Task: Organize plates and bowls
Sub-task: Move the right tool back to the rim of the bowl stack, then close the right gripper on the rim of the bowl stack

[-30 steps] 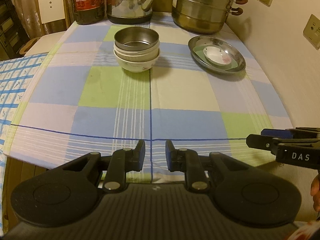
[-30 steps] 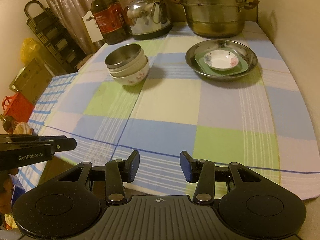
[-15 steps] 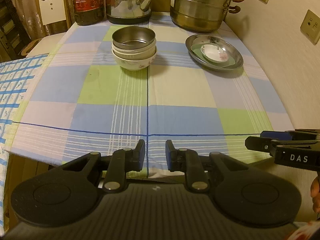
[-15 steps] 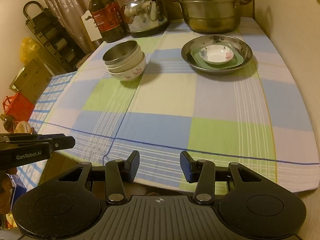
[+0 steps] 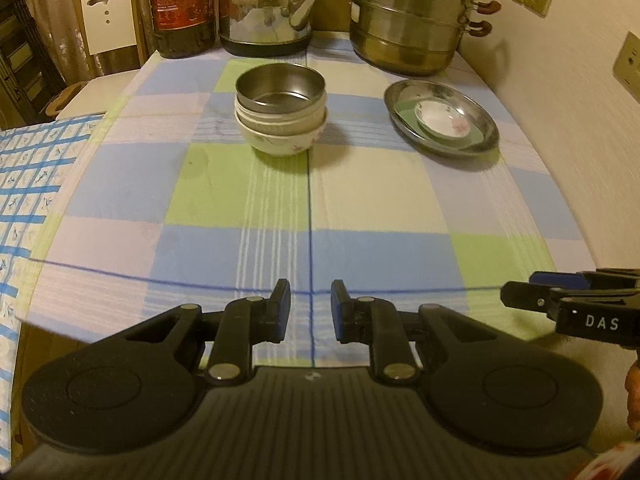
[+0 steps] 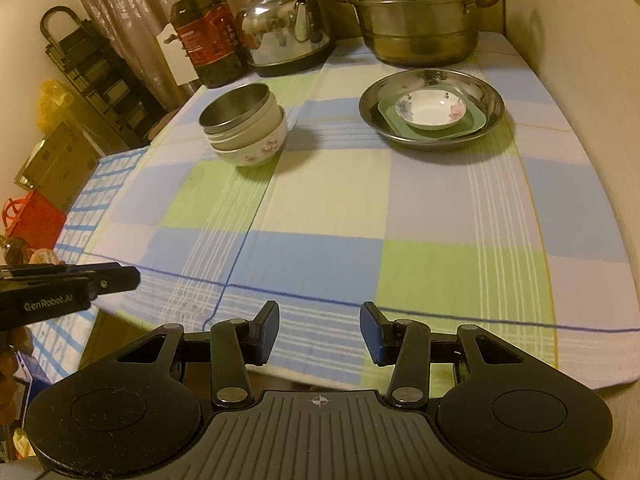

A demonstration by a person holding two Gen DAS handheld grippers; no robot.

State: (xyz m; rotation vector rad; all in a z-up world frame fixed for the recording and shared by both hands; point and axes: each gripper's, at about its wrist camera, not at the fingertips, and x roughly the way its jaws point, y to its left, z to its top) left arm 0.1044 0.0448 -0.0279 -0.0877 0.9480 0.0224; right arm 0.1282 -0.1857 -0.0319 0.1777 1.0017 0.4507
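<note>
A steel bowl nested on white floral bowls forms a stack [image 5: 280, 120] [image 6: 244, 128] at the far middle of the checked tablecloth. To its right, a steel plate [image 5: 490, 134] [image 6: 494, 100] holds a green square plate [image 5: 404, 110] [image 6: 388, 114] with a small floral saucer [image 5: 442, 120] [image 6: 430, 110] on top. My left gripper [image 5: 311, 300] hovers over the near table edge, its jaws a narrow gap apart and empty. My right gripper [image 6: 320, 320] hovers beside it over the same edge, open wider and empty. Both are far from the dishes.
A dark oil bottle [image 5: 182, 8], a steel kettle [image 5: 268, 8] and a stacked steamer pot [image 5: 412, 20] line the back edge. A wall [image 5: 580, 120] runs along the table's right side. A lower surface with a blue-check cloth [image 5: 28, 184] adjoins the left.
Both views drift only slightly. Nothing on the table has moved, and neither gripper's jaws have changed.
</note>
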